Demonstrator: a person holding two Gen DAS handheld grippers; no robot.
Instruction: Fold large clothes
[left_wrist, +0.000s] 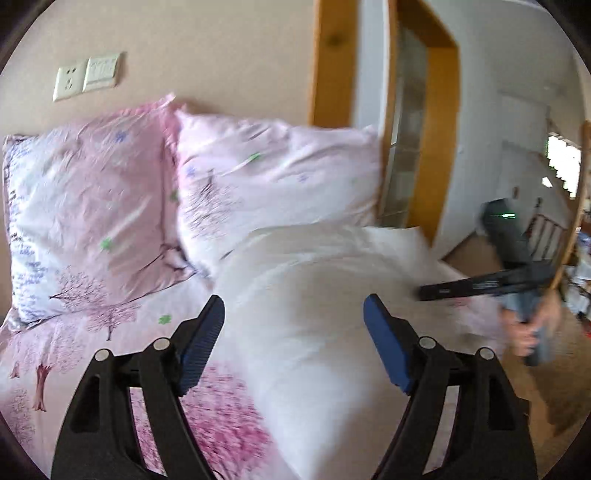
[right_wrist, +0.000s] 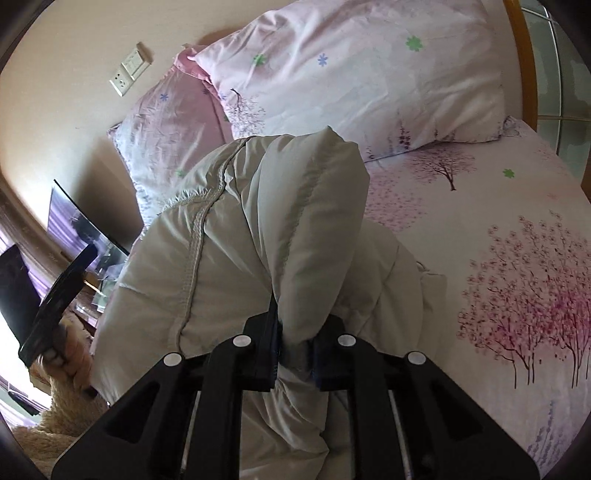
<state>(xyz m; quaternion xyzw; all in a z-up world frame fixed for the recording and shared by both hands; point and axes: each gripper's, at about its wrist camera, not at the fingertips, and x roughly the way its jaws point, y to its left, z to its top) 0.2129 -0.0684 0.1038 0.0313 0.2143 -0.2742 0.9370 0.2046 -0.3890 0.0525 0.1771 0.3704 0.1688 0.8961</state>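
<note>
A white padded garment (left_wrist: 314, 302) lies bunched on the pink tree-print bed sheet (left_wrist: 74, 354). In the left wrist view my left gripper (left_wrist: 293, 314) stands open just above it, with nothing pressed between its blue pads (left_wrist: 201, 347). At the right edge of that view a hand holds the right gripper (left_wrist: 480, 286), which is blurred. In the right wrist view my right gripper (right_wrist: 295, 332) is shut on a thick fold of the garment (right_wrist: 280, 229), which bulges up between its fingers. The left gripper (right_wrist: 55, 291) shows at the far left of this view, held by a hand.
Two pink floral pillows (left_wrist: 85, 218) (left_wrist: 273, 181) lean on the wall behind the garment. A socket and switch plate (left_wrist: 86, 75) sit above them. A wooden door frame (left_wrist: 332, 62) stands at the bed's right. A glass-topped bedside stand (right_wrist: 92, 236) is at the bed's left.
</note>
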